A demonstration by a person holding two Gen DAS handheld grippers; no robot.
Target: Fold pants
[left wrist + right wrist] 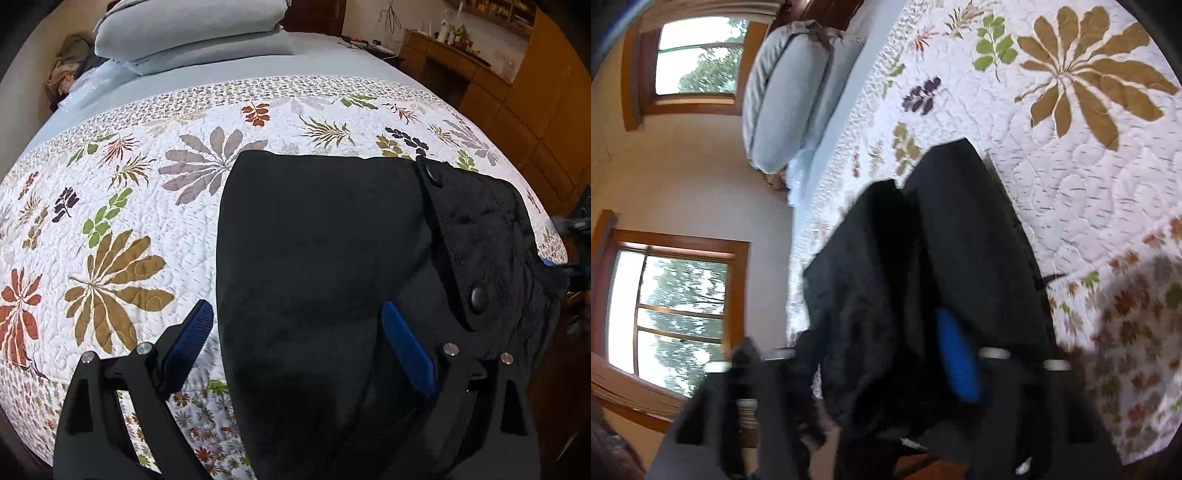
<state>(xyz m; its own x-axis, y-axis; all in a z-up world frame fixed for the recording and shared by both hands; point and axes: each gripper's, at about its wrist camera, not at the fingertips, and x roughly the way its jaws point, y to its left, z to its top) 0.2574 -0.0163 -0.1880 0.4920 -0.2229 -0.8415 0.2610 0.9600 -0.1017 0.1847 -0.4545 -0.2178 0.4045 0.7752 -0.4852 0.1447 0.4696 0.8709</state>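
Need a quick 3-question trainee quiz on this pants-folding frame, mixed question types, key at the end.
1. True or false: the left gripper has its jaws spread wide, with the black pants lying between the two blue pads.
2. Multiple choice: what do the pants rest on? A) a bare wooden floor B) a white quilt printed with leaves C) a glass table
3. Short answer: what lies at the head of the bed, beyond the quilt?

Key:
1. True.
2. B.
3. A stack of grey pillows.

Note: the right wrist view is blurred; dark fabric covers the right gripper, so its state cannot be read.
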